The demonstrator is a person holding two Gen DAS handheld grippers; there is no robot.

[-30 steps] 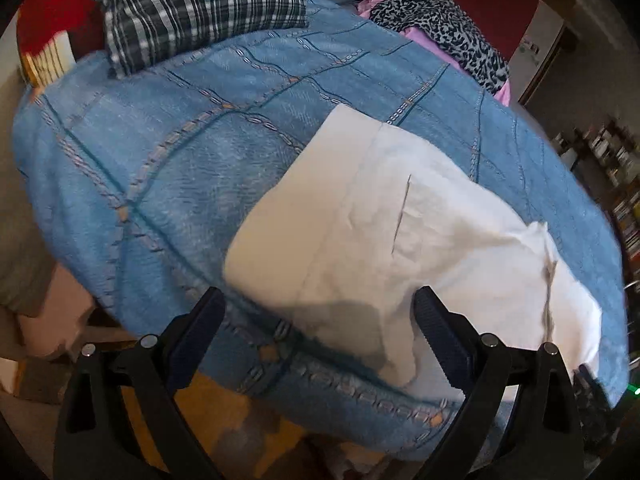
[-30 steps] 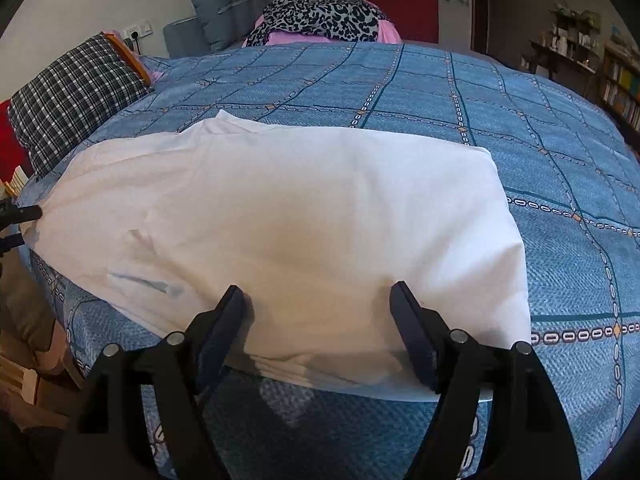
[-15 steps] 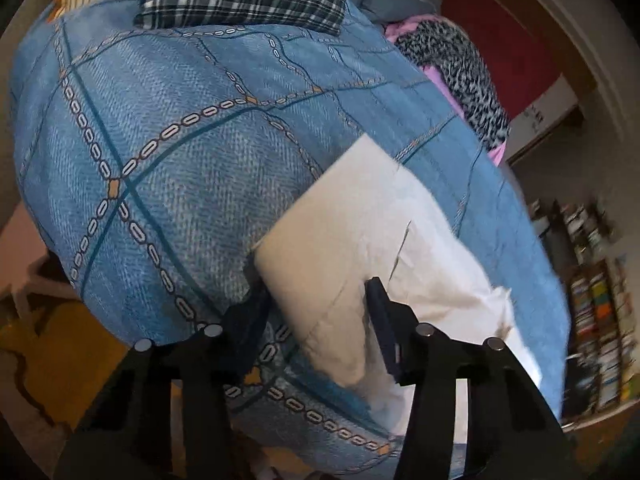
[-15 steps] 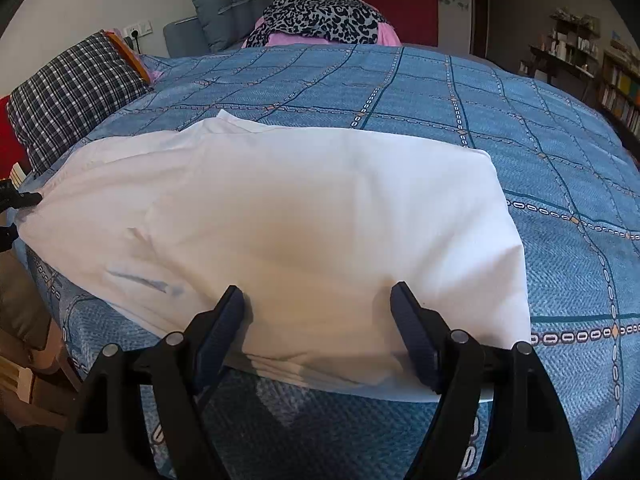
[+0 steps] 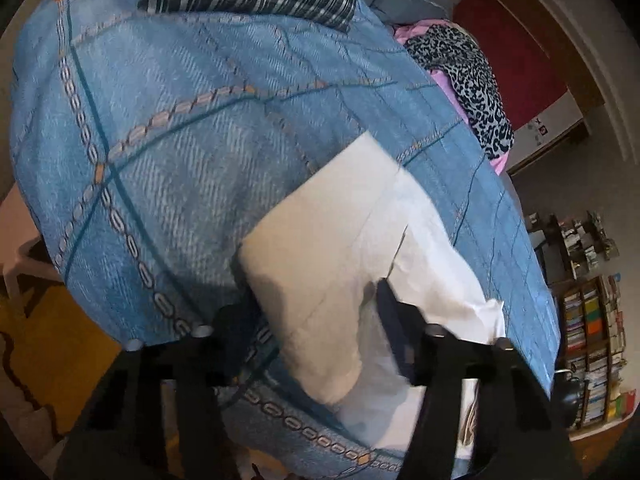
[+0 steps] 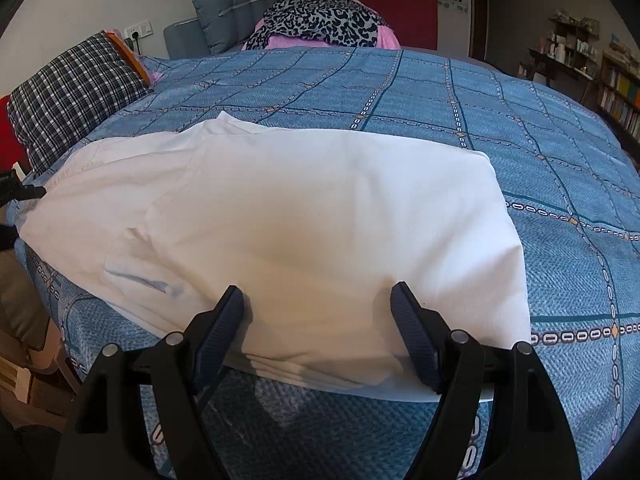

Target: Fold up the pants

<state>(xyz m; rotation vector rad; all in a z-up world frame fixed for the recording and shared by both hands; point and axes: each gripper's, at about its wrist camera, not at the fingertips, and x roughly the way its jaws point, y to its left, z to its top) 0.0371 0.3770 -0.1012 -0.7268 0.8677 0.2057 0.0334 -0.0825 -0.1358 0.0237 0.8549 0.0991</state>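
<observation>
White pants lie folded on a blue patterned bedspread, near the bed's front edge. My right gripper is open, its jaws apart over the near edge of the pants, not gripping. In the left wrist view the pants run away to the right. My left gripper is open, its fingers straddling the near end of the pants at the bed's corner. The left gripper's tips also show at the far left of the right wrist view.
A checked pillow lies at the bed's left. A leopard-print cloth on pink fabric lies at the head end. Bookshelves stand by the right wall. The bed edge drops to an orange floor.
My left gripper has swung in to the pants' end and its jaws have narrowed around the cloth. The right gripper and the pants have hardly moved.
</observation>
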